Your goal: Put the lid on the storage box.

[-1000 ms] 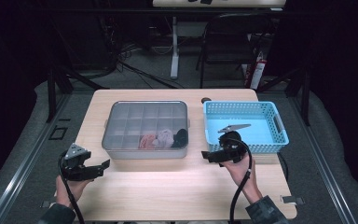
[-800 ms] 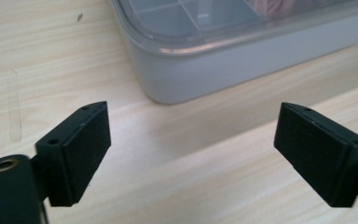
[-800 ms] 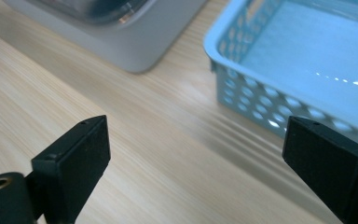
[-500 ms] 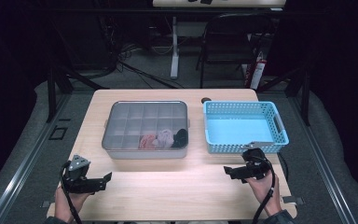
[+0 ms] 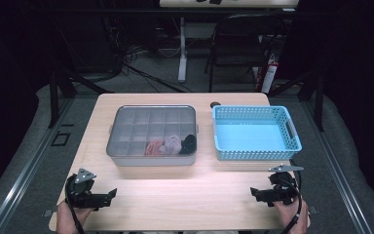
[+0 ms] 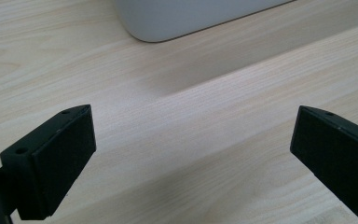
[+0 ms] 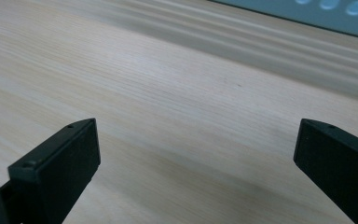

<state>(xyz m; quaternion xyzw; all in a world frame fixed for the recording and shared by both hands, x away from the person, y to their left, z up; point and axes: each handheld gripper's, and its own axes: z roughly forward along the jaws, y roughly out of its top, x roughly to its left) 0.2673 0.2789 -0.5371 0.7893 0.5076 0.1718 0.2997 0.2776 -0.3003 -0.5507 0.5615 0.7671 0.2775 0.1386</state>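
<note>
While side by side on table (image 5: 175, 195), grey compartment box (image 5: 151, 160), blue basket (image 5: 255, 154).

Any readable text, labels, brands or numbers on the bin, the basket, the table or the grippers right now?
None can be read.
Grey compartment bin: no label visible.
Blue basket: no print.
Wooden table: bare wood grain.
Left gripper and right gripper: plain black, no marking legible.

Lab: floor cables (image 5: 141, 73), rail frame (image 5: 24, 165), lone wooden table (image 5: 175, 195).
</note>
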